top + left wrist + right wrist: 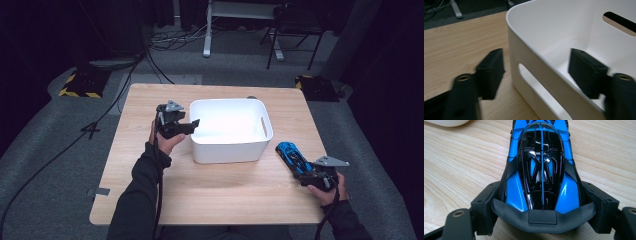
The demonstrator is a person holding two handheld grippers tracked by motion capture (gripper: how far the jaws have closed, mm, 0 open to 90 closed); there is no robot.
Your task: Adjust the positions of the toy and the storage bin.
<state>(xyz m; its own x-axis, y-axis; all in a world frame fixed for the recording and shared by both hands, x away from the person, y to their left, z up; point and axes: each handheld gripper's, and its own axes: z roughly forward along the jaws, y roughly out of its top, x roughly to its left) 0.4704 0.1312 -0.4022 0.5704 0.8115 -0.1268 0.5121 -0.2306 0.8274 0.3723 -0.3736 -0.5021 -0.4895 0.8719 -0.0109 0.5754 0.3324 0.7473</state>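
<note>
Right gripper (541, 205): jaws clamped on both flanks of the blue car (541, 170) at its rear. Car sits on the table (210, 190), at the right edge, just right of the white bin (231, 131). Right hand (325, 192) low, forearm entering from bottom right. Left gripper (536, 72): jaws apart, straddling the bin's left wall, one inside, one outside. Left hand (167, 142) raised beside the bin.
</note>
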